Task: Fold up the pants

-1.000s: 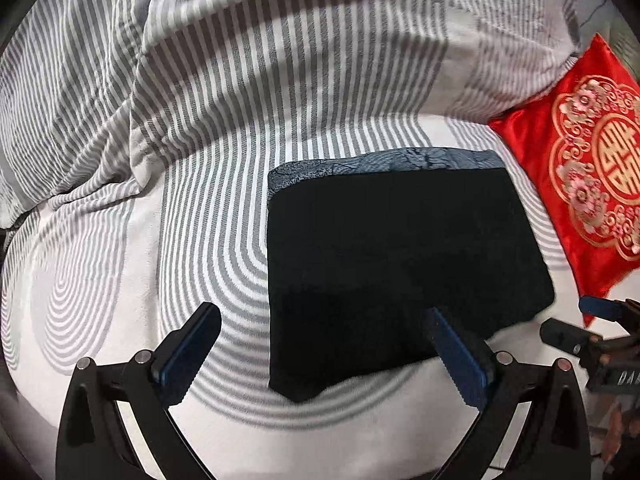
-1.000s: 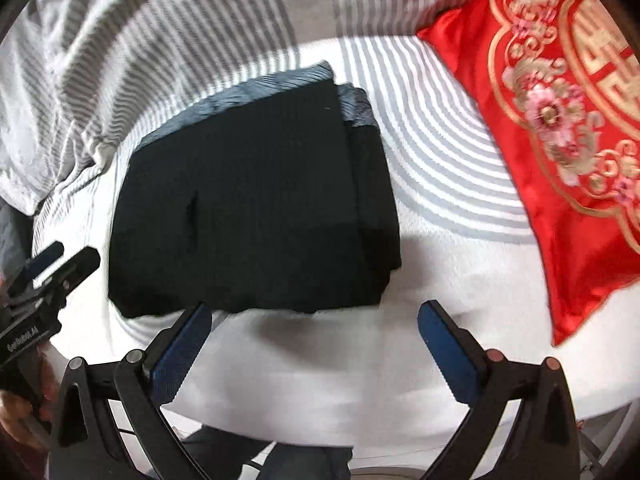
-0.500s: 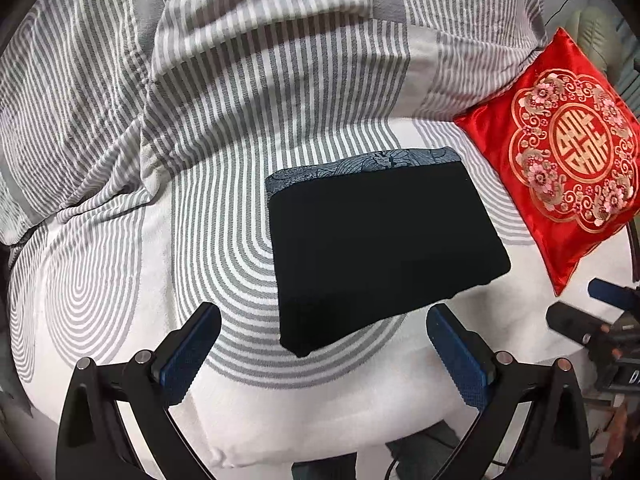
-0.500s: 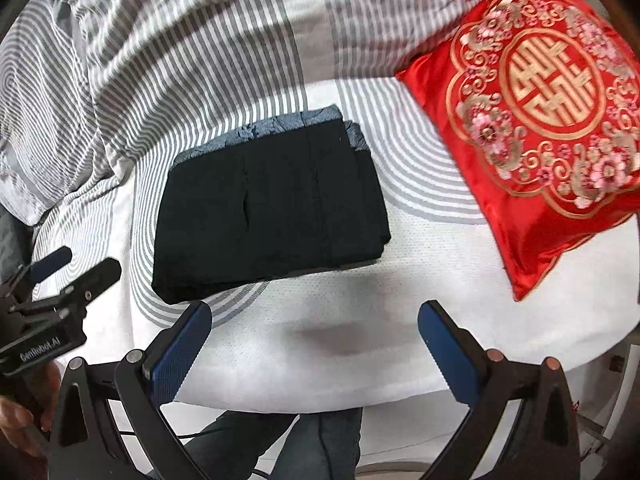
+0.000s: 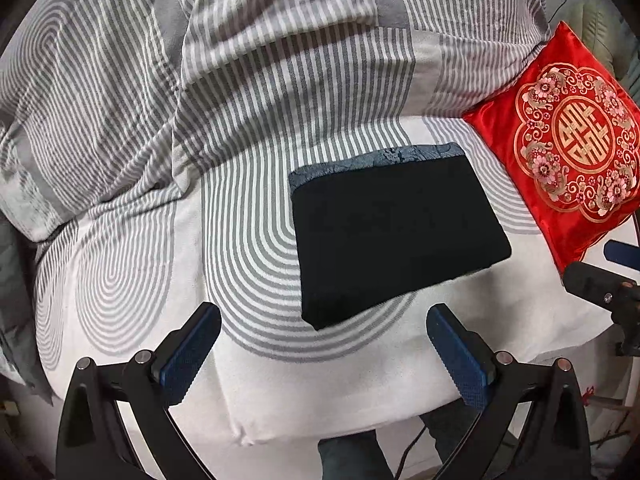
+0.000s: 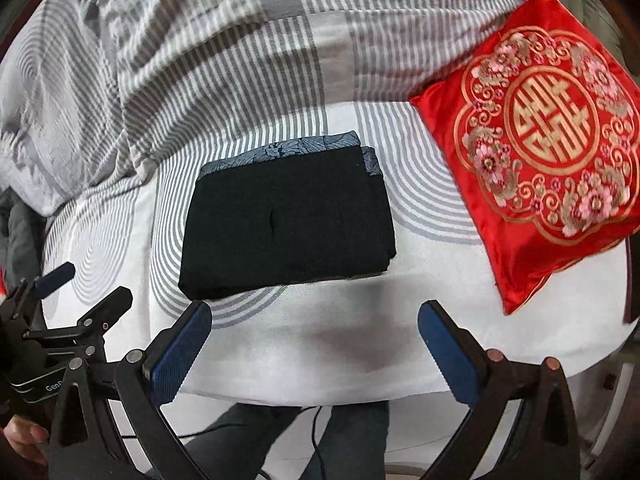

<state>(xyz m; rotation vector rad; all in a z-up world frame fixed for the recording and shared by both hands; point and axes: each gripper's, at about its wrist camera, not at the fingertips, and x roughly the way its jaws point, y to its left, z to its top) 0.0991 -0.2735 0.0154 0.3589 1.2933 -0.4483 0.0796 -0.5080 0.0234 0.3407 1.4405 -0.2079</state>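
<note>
The black pants lie folded into a compact rectangle on the striped bed sheet, with a blue-grey patterned waistband along the far edge. In the right wrist view the same pants sit mid-frame. My left gripper hovers open above the bed's near edge, short of the pants, with nothing between its blue pads. My right gripper is also open and empty, held back from the pants' near edge. Each gripper shows at the side of the other's view: the right gripper and the left gripper.
A red embroidered cushion lies right of the pants, close to their right edge. A rumpled striped duvet is heaped behind them. A person's legs stand at the bed's near edge, and a hand holds the left gripper.
Both grippers have pulled back and up from the folded pants, which now look smaller and farther off. The pants have stayed in place. Both grippers remain open.
</note>
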